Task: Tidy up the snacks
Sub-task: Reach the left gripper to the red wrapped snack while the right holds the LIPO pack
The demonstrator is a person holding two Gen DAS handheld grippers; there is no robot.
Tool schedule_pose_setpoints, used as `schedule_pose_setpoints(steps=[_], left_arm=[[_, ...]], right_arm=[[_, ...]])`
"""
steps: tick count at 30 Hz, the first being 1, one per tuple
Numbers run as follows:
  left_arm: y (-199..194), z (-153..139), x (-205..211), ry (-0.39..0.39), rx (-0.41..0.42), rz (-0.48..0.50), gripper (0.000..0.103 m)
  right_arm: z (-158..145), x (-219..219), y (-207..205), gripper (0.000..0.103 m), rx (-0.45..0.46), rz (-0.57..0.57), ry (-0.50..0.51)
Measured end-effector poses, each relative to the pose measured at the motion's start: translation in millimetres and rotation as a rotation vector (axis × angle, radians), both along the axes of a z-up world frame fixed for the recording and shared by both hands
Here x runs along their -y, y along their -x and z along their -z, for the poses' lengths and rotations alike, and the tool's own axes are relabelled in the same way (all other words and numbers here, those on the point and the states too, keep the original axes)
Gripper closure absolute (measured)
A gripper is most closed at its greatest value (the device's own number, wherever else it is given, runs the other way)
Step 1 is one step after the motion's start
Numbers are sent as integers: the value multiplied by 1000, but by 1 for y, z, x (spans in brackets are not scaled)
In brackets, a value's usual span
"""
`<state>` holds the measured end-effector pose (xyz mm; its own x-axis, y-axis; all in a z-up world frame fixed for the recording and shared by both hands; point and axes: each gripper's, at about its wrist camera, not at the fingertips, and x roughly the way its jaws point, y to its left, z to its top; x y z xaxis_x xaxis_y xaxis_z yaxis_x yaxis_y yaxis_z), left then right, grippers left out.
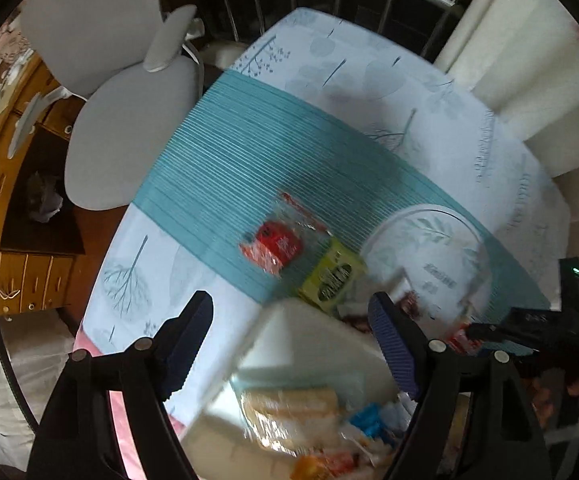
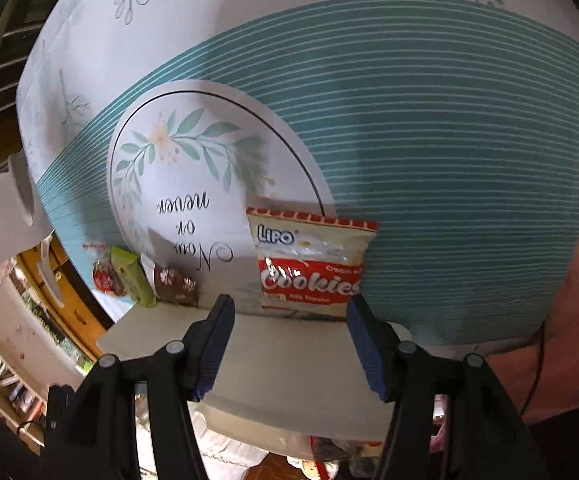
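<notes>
1. Snacks lie scattered on a table [image 2: 449, 140] covered by a white leaf-print cloth with a broad teal striped band.
2. Straight ahead of the right claw [image 2: 291, 308], between its two blue-padded fingers and just past their tips, sits a Lipo cookies packet [image 2: 311, 264], red and cream, lying partly on a round white plate [image 2: 193, 184] printed with leaves and the words "Now or never".
3. The right claw is spread wide, holding nothing; its fingertips flank the lower corners of the packet, and I cannot tell whether they touch it.
4. Under the right claw is the rim of a white box [image 2: 289, 364].
5. Ahead and to the left of the right claw, at the plate's near edge, rest a brown wrapped sweet [image 2: 175, 280], a green snack bar [image 2: 133, 276] and a red wrapped snack [image 2: 105, 278], close together.
6. The left claw [image 1: 291, 310] is also spread apart and empty, hovering over the white box [image 1: 309, 340].
7. Below the left claw, inside the box, lie blurred packets: a pale yellow one [image 1: 289, 404] and something blue [image 1: 367, 420].
8. Ahead of the left claw, on the teal band, sit the red wrapped snack [image 1: 275, 244] and the green snack bar [image 1: 333, 276], beside the plate [image 1: 429, 240] to the front right.
9. Far left of the left claw stands a grey chair [image 1: 129, 120].
</notes>
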<state>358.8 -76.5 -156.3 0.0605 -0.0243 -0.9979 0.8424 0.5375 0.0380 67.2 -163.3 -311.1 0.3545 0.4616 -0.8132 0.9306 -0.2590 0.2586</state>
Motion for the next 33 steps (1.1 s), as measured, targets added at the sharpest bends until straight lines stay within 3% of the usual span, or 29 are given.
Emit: schedule_pose_setpoints(steps=[14, 23, 33], left_arm=[[-31, 115, 27, -167, -113, 24, 25], [-42, 143, 29, -182, -140, -25, 30], [-56, 147, 34, -110, -127, -80, 34]], right_arm=[[16, 10, -23, 44, -119, 28, -51], [16, 1, -41, 44, -175, -35, -58], [21, -6, -40, 44, -264, -32, -49]])
